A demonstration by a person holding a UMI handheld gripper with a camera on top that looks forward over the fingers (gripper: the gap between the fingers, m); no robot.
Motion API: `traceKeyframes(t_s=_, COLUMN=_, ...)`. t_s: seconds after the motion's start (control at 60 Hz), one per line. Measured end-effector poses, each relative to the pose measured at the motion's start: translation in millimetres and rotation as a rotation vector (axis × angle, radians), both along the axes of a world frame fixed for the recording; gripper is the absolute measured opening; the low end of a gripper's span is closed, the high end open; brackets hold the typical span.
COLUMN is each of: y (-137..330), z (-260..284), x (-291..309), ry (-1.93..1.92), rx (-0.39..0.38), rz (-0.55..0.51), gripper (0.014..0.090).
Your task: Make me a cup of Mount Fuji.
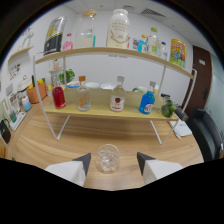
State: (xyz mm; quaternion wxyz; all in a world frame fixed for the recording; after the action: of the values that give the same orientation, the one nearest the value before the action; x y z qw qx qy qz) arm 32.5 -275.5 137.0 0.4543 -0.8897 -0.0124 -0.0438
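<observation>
Gripper: the gripper [114,161] sits spread wide, fingers apart and holding nothing.
Glass: the glass [107,157] stands on the wooden table [60,145] between the fingers, with a gap either side, and appears to hold ice.
Bottles: red bottle [58,95], clear bottle [83,96], red-labelled bottle [117,97] and blue bottle [147,101] line the lower shelf beyond.
Progress: early, by the look of it; no coloured liquid is in the glass yet, and pouring remains.

Glass [107,157] on table [60,142] between gripper [114,164] fingers, bottles [117,97] on shelf [100,111] beyond
</observation>
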Motion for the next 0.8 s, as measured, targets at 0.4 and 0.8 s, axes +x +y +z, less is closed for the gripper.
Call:
traceKeyframes(t_s=0.4, y=-29, z=5, x=-12, ry=0.052, rx=0.038, rz=-0.039, gripper=0.0855)
traceKeyframes(t_s=0.8, y=48, z=65, x=-86, ry=0.141, rx=0.34, rz=0.037, gripper=0.085)
